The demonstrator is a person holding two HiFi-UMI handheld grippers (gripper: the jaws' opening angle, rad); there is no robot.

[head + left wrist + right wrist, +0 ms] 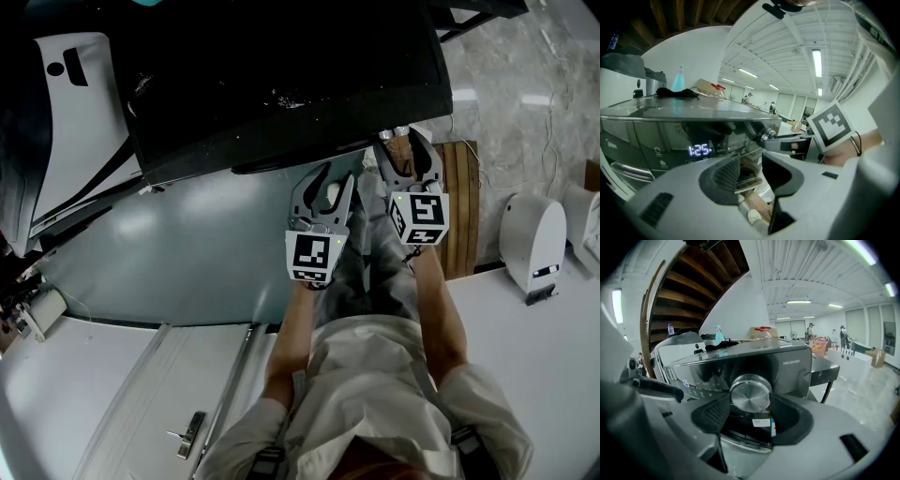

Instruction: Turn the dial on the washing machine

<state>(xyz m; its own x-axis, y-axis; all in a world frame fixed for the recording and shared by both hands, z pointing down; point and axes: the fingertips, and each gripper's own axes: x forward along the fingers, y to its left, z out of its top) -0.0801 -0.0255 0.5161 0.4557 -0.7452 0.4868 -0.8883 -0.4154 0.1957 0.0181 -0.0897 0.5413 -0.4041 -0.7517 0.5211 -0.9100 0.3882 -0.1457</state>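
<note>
Dial (750,393), the only one on the one washing machine (787,366), sits on the front panel's right end, dead ahead of my right gripper (751,405), its axis pointing back along the jaws. They straddle its rim at dial width; whether they pinch, I cannot tell. My left gripper (752,164) hangs just beside, jaws apart, empty.

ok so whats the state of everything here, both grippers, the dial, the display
washing machine, powered on
display, lit, reads 1:25
dial, sits between the right gripper's jaws
right hand-held gripper, jaws apart on either side of the dial, can't tell whether they grip it
left hand-held gripper, jaws apart, nothing between them, off the panel
</note>
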